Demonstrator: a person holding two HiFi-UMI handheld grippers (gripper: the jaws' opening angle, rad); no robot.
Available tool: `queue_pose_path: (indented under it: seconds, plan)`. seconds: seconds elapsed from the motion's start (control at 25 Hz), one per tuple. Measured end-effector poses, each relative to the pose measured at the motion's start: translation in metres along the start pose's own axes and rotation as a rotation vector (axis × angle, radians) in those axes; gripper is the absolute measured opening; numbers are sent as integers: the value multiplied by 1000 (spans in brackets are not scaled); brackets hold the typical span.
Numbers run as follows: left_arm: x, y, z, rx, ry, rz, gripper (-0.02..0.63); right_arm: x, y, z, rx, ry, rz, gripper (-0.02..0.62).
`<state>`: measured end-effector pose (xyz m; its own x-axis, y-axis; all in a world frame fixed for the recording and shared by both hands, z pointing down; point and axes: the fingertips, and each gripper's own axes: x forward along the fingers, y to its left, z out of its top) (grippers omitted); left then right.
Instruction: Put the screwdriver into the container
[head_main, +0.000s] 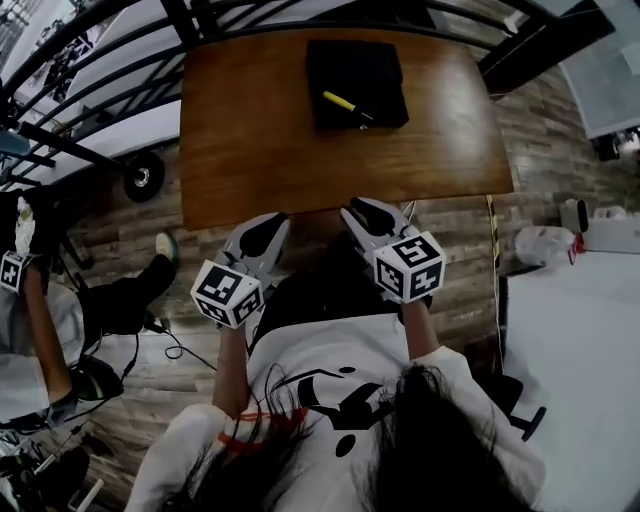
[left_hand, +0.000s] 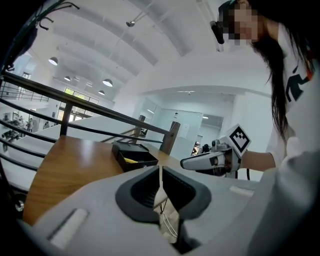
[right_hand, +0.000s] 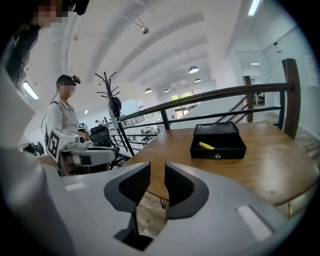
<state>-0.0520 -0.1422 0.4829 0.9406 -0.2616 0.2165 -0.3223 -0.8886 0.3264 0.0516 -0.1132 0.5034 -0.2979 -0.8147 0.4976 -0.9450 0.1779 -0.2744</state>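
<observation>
Near table (head_main: 250, 150) edge: left gripper (head_main: 268, 224) and right gripper (head_main: 358, 208) hover just short of it, side by side
Left jaws: pressed together, nothing in them
Right jaws: a bit apart, empty
Screwdriver (head_main: 345, 104): lying in container (head_main: 385, 70), far edge

No readable text, label, brand or number in any view; shirt print (head_main: 330, 395) indistinct

The person wears a white short-sleeved shirt (head_main: 350, 350) with a black graphic on the front. Long dark hair (head_main: 440, 450) falls over it, and an orange-red cord (head_main: 232, 440) lies at the left shoulder. The left gripper (head_main: 272, 222) and right gripper (head_main: 356, 210) have pale grey shells and dark ribbed fingers (right_hand: 134, 184). Each carries a white cube (head_main: 410, 266) with black square markers.
</observation>
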Motion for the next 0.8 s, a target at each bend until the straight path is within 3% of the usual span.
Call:
queue_pose_path:
  seconds: [0.32,0.6,0.8]
  plan:
    - [13,-42,-1,20,-3,-62,1,-38,-5,-15,16,-18,-29,104]
    - [11,-72,5,30,-40,-10,2,-72,-6,-22,4,-37,8,101]
    - [15,-117,-2,20,-55,19,0,-110,-11,-40,-1,-37,49,101]
